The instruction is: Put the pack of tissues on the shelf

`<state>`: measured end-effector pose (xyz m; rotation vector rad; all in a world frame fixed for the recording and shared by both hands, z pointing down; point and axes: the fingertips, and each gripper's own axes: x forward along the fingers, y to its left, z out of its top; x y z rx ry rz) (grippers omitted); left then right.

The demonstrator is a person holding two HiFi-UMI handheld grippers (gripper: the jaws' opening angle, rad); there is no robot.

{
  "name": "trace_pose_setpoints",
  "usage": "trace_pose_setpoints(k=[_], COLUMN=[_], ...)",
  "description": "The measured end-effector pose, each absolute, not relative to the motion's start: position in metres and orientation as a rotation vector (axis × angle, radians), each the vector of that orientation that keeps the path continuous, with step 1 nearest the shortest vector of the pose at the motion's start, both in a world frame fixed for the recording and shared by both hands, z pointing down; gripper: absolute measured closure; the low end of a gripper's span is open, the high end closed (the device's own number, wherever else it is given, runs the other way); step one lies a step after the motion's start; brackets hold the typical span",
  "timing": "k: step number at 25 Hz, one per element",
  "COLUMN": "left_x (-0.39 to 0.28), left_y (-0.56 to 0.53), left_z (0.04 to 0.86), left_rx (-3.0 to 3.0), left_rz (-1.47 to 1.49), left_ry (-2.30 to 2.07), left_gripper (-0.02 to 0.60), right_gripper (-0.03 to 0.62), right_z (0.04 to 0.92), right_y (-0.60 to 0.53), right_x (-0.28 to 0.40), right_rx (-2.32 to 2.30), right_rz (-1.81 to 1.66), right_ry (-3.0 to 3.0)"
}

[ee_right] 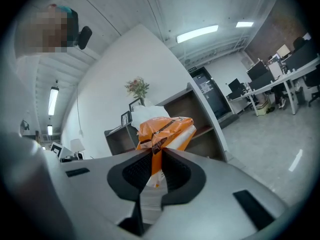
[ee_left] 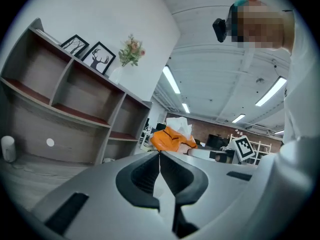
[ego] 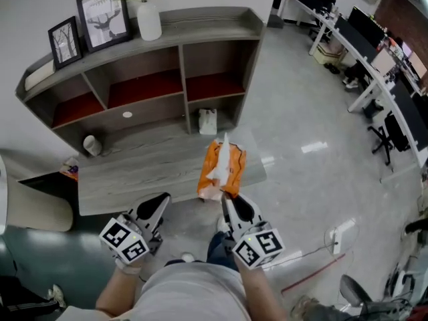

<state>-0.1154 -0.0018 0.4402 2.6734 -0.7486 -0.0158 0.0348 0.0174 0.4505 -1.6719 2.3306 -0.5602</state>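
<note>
The pack of tissues (ego: 222, 168) is orange with a white tissue sticking out of its top. My right gripper (ego: 225, 196) is shut on its lower edge and holds it above the front right part of the grey desk (ego: 134, 172). In the right gripper view the pack (ee_right: 162, 131) stands up from the shut jaws of the right gripper (ee_right: 152, 155), with the shelf (ee_right: 197, 111) behind it. My left gripper (ego: 163, 199) hangs at the desk's front edge, shut with nothing in it. The left gripper view shows the left gripper (ee_left: 160, 155) with its jaws together and the pack (ee_left: 171, 138) beyond. The grey shelf (ego: 167, 52) has several open compartments.
On top of the shelf stand a white vase (ego: 148, 20) with flowers and two framed pictures (ego: 102, 17). A small white pack (ego: 208, 121) and a white cylinder (ego: 91, 144) sit on the desk. A pale chair (ego: 30, 207) is at left. Office desks (ego: 374, 59) line the right side.
</note>
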Motion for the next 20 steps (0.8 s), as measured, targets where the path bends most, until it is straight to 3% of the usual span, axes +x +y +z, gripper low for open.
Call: trace_pose_setpoints(k=[10,20], left_x=[-0.048,-0.030], left_y=[-0.101,-0.144], left_z=[0.422,0.419], left_rx=[2.630,2.547], left_rz=[-0.027,-0.019], left_ry=[-0.964,-1.180], left_gripper=[0.565,0.565], right_gripper=[0.544,0.544], right_z=[0.436,0.436], right_y=[-0.112,-0.223], right_x=[0.103,0.126], right_rx=[-1.480,-1.331], right_rz=[-0.557,-0.528], right_ry=[2.475,2.594])
